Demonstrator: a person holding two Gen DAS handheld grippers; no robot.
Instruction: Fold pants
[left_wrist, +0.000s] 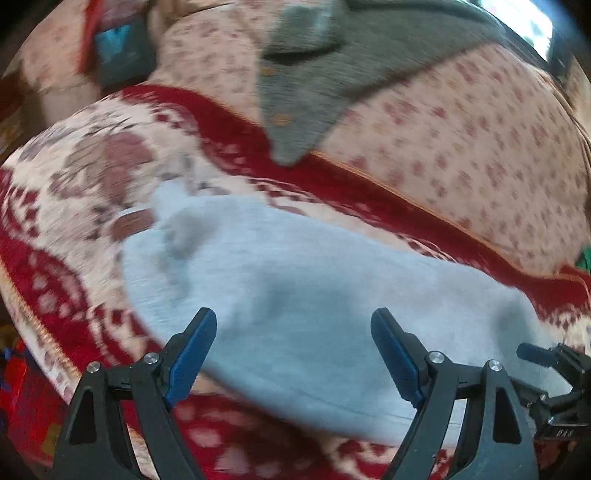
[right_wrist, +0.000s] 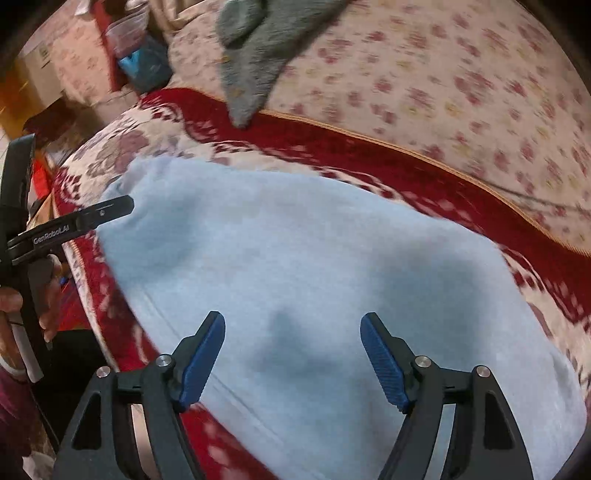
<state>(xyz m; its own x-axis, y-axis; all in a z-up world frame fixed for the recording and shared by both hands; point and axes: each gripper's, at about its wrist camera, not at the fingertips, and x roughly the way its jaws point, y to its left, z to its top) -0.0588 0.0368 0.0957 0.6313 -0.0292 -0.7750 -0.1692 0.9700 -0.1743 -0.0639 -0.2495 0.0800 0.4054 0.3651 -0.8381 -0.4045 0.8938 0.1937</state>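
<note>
Both hand-held grippers hover with jaws spread wide and nothing between the blue pads. Beneath and ahead of the left gripper (left_wrist: 293, 354) lie the light blue pants (left_wrist: 280, 291), a soft folded heap; its fingertips hang above the cloth, and contact cannot be told through the blur. Over the same pants (right_wrist: 295, 258) the right gripper (right_wrist: 291, 356) is likewise empty, with the other gripper's black body and the hand (right_wrist: 22, 310) holding it at its far left. Under the pants spreads a red and cream patterned blanket (left_wrist: 92, 177). Beyond it, further ahead of both grippers, a floral cream sheet (left_wrist: 461, 147) carries a grey garment (left_wrist: 314, 92). To the upper left sits a blue package (right_wrist: 142, 62).
</note>
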